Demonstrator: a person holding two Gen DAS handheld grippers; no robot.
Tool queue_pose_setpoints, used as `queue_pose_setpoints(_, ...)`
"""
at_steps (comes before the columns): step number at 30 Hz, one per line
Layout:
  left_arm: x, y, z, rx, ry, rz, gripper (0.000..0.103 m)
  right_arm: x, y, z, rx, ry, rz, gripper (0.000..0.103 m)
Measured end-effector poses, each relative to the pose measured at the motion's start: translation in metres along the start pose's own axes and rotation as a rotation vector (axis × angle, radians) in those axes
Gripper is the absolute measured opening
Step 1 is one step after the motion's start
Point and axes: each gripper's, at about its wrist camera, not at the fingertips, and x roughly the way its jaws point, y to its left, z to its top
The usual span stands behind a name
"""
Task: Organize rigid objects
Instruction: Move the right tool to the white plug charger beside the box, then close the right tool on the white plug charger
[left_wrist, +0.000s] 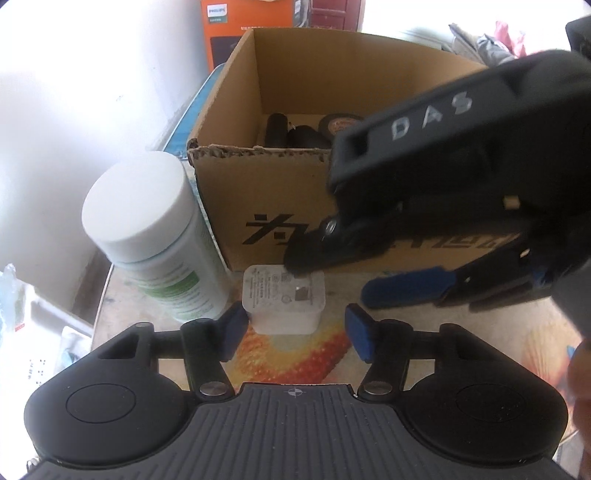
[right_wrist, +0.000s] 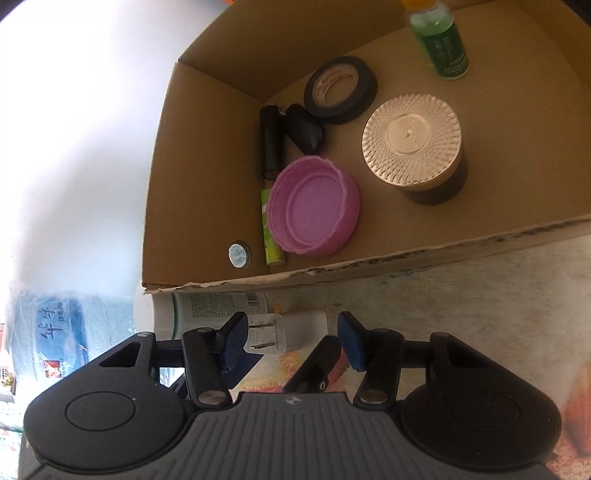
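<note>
An open cardboard box (right_wrist: 207, 177) stands on the patterned surface (right_wrist: 461, 295), already part filled. Inside it lie a roll of black tape (right_wrist: 341, 90), a gold-lidded jar (right_wrist: 413, 142) standing upright, a pink lid (right_wrist: 314, 210) turned hollow side up, a green-labelled bottle (right_wrist: 441, 46) near the far wall, two dark cylindrical pieces (right_wrist: 288, 134) by the left wall, a small green tube (right_wrist: 271, 229) partly under the pink lid, and a small round disc (right_wrist: 239, 254) against the left wall.

Outside the box, just in front of its near wall, a white plug adapter (left_wrist: 284, 302) sits on the surface with its prongs (right_wrist: 262, 334) showing in the right wrist view. A white-capped bottle (left_wrist: 155, 229) stands upright just beside it, near the box's corner.

The left tool (left_wrist: 291, 332) hangs over the adapter with its blue pads about half apart; the left pad (left_wrist: 236, 325) is at the adapter's edge, the other clear of it, so nothing is gripped. The right tool (right_wrist: 291, 341) reaches in from the other side, also about half open, one finger close over the adapter's top; whether it touches cannot be told, and it holds nothing.

A large water bottle (right_wrist: 62, 332) stands off to the side of the surface.
</note>
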Motion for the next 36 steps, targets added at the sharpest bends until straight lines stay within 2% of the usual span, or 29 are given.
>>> queue_pose_setpoints(2, 0.000, 0.000, 0.002, -0.002, -0.002, -0.011, 0.052, 0.003, -0.001, 0.000, 0.003, 0.005, 0.000, 0.054)
queue_pose_setpoints(4, -0.001, -0.001, 0.001, 0.004, 0.002, -0.018, 0.051, 0.004, -0.003, 0.000, 0.004, 0.006, -0.006, 0.054)
queue_pose_setpoints(13, -0.007, -0.025, -0.003, 0.030, 0.023, -0.100, 0.050, -0.011, -0.026, -0.002, 0.029, 0.016, -0.048, 0.054)
queue_pose_setpoints(23, -0.018, -0.062, -0.014, 0.109, 0.034, -0.188, 0.050, -0.045, -0.054, -0.008, 0.070, -0.024, -0.080, 0.054)
queue_pose_setpoints(29, -0.022, -0.055, -0.012, 0.143, -0.011, -0.110, 0.051, -0.053, -0.053, -0.005, 0.065, -0.049, -0.054, 0.056)
queue_pose_setpoints(33, -0.006, -0.051, -0.003, 0.164, -0.013, -0.083, 0.051, -0.045, -0.049, -0.002, 0.070, -0.038, -0.055, 0.064)
queue_pose_setpoints(36, 0.005, -0.054, 0.000, 0.193, -0.011, -0.075, 0.051, -0.035, -0.046, 0.002, 0.087, -0.033, -0.066, 0.065)
